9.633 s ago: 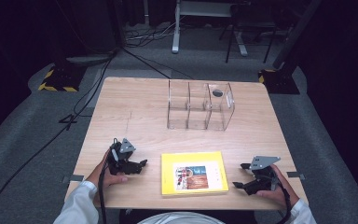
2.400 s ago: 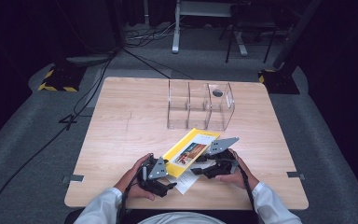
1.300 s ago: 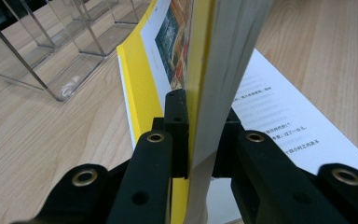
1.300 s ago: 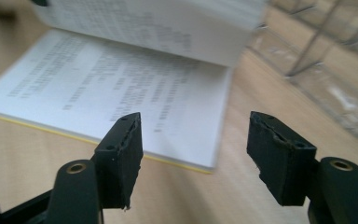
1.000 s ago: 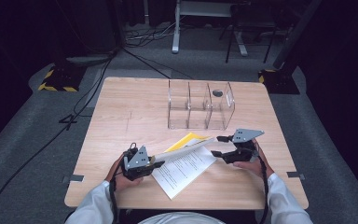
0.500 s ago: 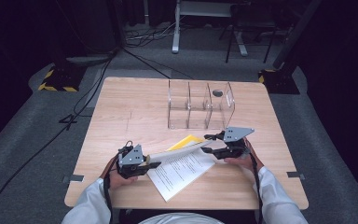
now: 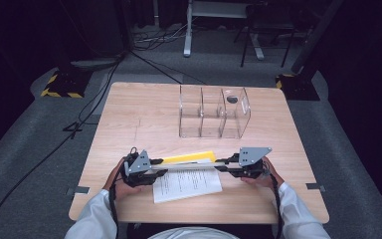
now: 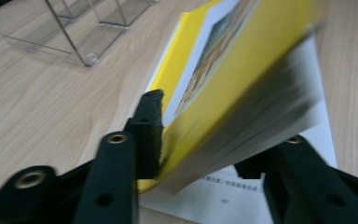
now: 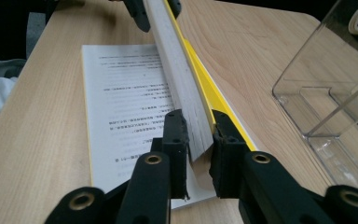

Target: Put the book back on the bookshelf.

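- Two grippers at a yellow book [image 7: 189, 158], low centre of the high view, below the clear bins [image 7: 214, 119].
- Right gripper [image 9: 199, 135]: jaws just closed, clamped on the upright page block.
- Left gripper [image 8: 214, 140]: jaws just opening, partly apart, book between them, no firm pinch visible.
- Opened pages [image 7: 186, 184] flat on the table [image 7: 129, 114].

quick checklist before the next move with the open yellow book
1. Right gripper clamped on the raised stack of pages: ok.
2. Left gripper gripping the yellow book: not ok; its jaws have just been opening, and the right-hand jaw stands off the pages.
3. Printed page lying flat on the table: ok.
4. Clear organizer apart from the book: ok.
5. Pages free of creasing at the right jaws: cannot tell.
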Tool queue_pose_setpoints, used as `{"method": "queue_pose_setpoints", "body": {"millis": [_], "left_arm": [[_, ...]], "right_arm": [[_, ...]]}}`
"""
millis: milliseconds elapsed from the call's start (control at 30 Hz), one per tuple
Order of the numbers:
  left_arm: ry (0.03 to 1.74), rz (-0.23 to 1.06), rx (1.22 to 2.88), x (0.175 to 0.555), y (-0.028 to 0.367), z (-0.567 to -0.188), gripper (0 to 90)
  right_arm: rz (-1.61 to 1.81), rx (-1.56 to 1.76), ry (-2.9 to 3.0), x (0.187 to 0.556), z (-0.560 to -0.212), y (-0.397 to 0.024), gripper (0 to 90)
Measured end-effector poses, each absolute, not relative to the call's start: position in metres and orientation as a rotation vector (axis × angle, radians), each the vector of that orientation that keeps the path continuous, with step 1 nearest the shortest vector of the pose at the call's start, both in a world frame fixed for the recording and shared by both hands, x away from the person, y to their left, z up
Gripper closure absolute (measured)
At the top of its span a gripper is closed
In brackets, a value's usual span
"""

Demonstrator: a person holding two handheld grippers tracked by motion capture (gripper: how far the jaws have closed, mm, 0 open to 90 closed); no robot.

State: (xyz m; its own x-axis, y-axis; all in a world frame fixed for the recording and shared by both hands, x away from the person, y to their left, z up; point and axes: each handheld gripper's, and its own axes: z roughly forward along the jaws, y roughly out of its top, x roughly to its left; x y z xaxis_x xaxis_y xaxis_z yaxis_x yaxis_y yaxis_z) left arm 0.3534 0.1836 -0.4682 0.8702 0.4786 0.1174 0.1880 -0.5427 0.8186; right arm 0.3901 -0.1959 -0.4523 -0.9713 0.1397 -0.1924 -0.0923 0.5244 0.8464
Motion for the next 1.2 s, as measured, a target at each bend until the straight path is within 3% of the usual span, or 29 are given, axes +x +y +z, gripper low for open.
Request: {"method": "queue_pose_setpoints", "body": {"millis": [200,467,600,700,800,1200], "left_arm": [[0.478,0.486,2.163,0.347,0.176,-0.459,39.8],[0.424,0.475,2.152,0.337,0.164,-0.441,35.9],[0.346,0.496,2.213,0.33,0.155,-0.439,49.4],[0.273,0.476,2.256,0.327,0.155,-0.44,64.4],[0.232,0.458,2.297,0.327,0.155,-0.443,71.7],[0.253,0.4,2.289,0.346,0.163,-0.451,63.5]], "right_arm": [[1.383,-0.009,2.513,0.371,-0.445,-0.192,81.9],[1.369,-0.015,2.536,0.367,-0.445,-0.188,81.8],[1.349,-0.02,2.557,0.365,-0.446,-0.185,80.8],[1.34,-0.022,2.556,0.363,-0.447,-0.184,79.9],[1.331,-0.029,2.555,0.361,-0.448,-0.182,79.8],[1.296,-0.041,2.504,0.34,-0.448,-0.177,82.3]]}}
